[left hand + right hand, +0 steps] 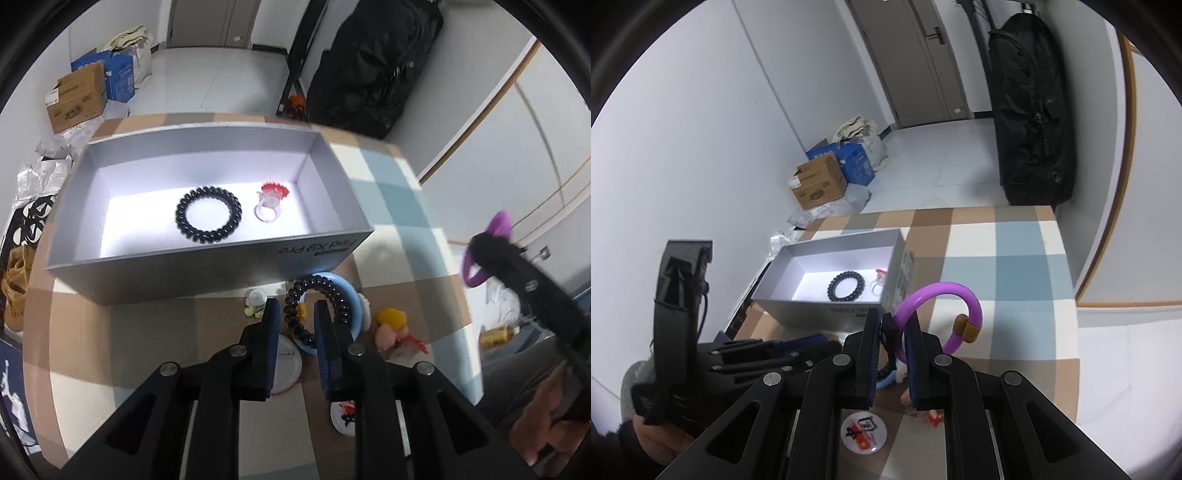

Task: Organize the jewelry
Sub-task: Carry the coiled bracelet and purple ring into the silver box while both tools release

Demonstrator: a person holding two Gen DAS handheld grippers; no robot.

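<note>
Both fisheye views are evenly daylit with dark, curved corners, a bright glare washing out the floor of the grey box [207, 284], soft shadows on the checked tablecloth [1008, 258], and motion blur on the purple bracelet [498, 229].

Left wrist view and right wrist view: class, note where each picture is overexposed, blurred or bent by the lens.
Left wrist view: the floor of the grey box is blown out white around the black spiral bracelet; the right gripper with its purple ring is motion-blurred. Right wrist view: the wall and door edges curve from fisheye distortion, and the box floor glares again.
</note>
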